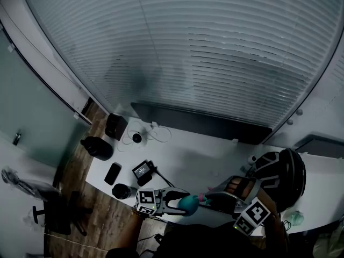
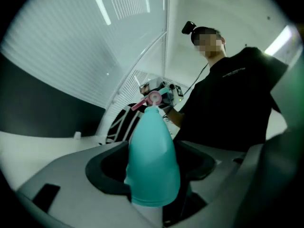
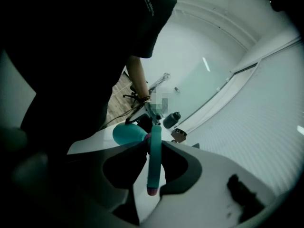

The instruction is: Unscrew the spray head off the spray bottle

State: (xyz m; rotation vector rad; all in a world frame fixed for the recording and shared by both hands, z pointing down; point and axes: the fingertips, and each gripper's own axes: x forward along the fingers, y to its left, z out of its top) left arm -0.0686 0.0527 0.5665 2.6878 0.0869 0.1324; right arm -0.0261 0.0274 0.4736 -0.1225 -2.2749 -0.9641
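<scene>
spray bottle [image 2: 152, 160]: teal; held off the table, lying roughly level between the two grippers, close to the person's body at the table's near edge
spray head [image 3: 154, 156]: teal with a pink end toward the right gripper's camera; it meets the bottle's neck at a pink collar [image 2: 154, 98]; head and bottle look joined
left gripper [image 2: 156, 172]: jaws closed on the bottle's body; the base points toward its camera and the neck away
right gripper [image 3: 154, 170]: jaws clamped on the spray head, which stands lengthwise between them; the bottle's rounded body shows just beyond the jaw tips
person: dark short-sleeved top; bare forearm visible behind the bottle in the right gripper view
table [image 1: 215, 155]: white; the bottle hangs over its front edge
on table, left end: black phone [image 1: 113, 173]; small black device with a lit screen [image 1: 142, 171] just right of it; round black object [image 1: 122, 191] near the edge; white cable loop [image 1: 153, 136] farther back
on table, right end: large rounded black object [image 1: 282, 173]; cannot tell what it is
background: window blinds [image 1: 215, 47] behind the table; wood floor [image 1: 102, 219] to the left
</scene>
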